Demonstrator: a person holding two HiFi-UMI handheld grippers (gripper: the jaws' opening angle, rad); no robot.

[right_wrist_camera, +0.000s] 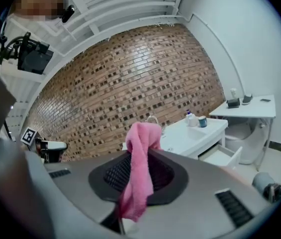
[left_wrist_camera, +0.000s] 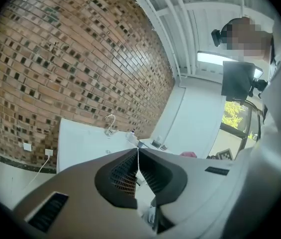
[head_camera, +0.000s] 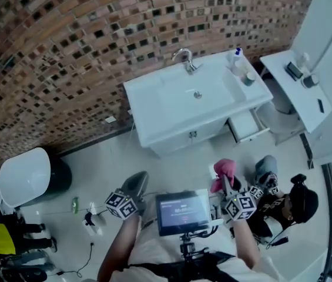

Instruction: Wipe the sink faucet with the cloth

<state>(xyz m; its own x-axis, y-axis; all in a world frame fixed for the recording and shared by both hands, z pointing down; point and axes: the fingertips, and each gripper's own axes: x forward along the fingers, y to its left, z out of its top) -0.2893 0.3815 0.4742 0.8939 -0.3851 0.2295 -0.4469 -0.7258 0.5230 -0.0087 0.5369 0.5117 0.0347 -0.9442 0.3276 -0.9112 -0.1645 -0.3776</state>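
While the pink cloth (right_wrist_camera: pixel 140 168) hangs pinched in my right gripper (head_camera: pixel 225 182), its upper end bunched above the jaw tips and the rest trailing down between them, the faucet (head_camera: pixel 184 59) stands well apart from it, at the back edge of the white sink (head_camera: pixel 154 107) against the brick wall (head_camera: pixel 66 40). My right jaws are closed onto the cloth, with only its thickness between them. My left gripper (left_wrist_camera: pixel 138 156) has its jaws pressed together tip to tip, with nothing in them. Pale floor (head_camera: pixel 113 169) lies between both grippers and the sink cabinet, whose drawer (head_camera: pixel 245 125) on the right stands pulled open. Bottles (head_camera: pixel 237 60) stand on the sink's right rear corner, near the faucet.
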